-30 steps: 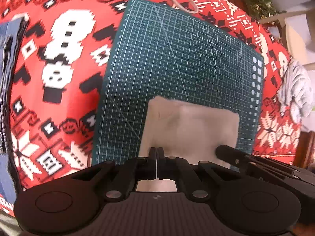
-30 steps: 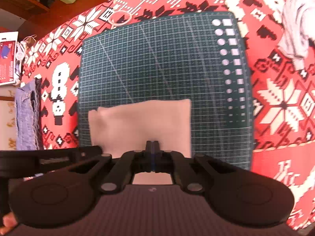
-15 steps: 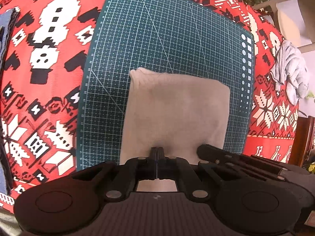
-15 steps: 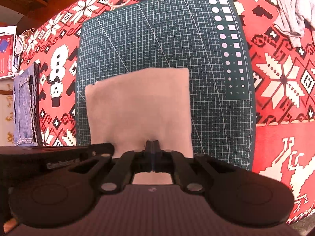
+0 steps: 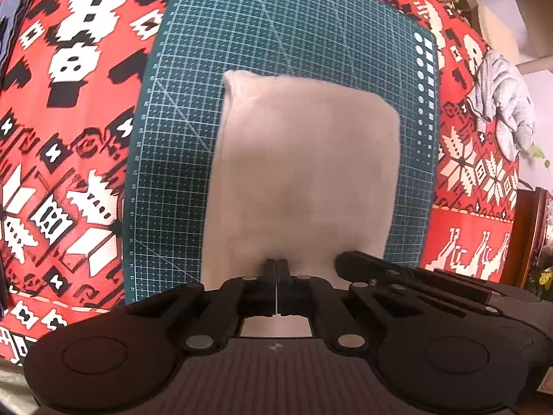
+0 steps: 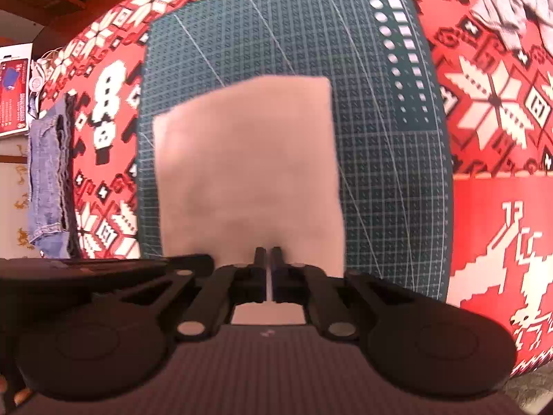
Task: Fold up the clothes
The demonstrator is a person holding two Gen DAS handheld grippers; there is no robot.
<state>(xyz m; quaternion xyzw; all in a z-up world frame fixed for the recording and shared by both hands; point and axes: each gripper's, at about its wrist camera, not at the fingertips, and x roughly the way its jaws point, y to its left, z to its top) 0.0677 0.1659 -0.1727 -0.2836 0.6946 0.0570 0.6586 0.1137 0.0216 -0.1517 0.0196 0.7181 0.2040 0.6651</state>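
Observation:
A beige cloth (image 5: 304,173) lies folded flat on the green cutting mat (image 5: 276,34); its far edge sits near the mat's middle. My left gripper (image 5: 276,263) is shut on the cloth's near edge, left of centre. The right gripper (image 6: 265,252) is shut on the same near edge of the cloth (image 6: 249,159), further right. The two grippers sit side by side, and the right gripper's black body (image 5: 414,276) shows in the left wrist view. The housings hide the cloth's near edge.
The mat (image 6: 387,173) rests on a red, white and black patterned tablecloth (image 5: 69,138). Folded blue jeans (image 6: 48,173) lie at the table's left side. A crumpled grey garment (image 5: 501,103) lies to the right. A box (image 6: 13,93) sits beyond the table's left edge.
Both grippers have drawn back together toward the mat's near edge with the cloth edge in them. Much more of the beige cloth now shows ahead of the fingers.

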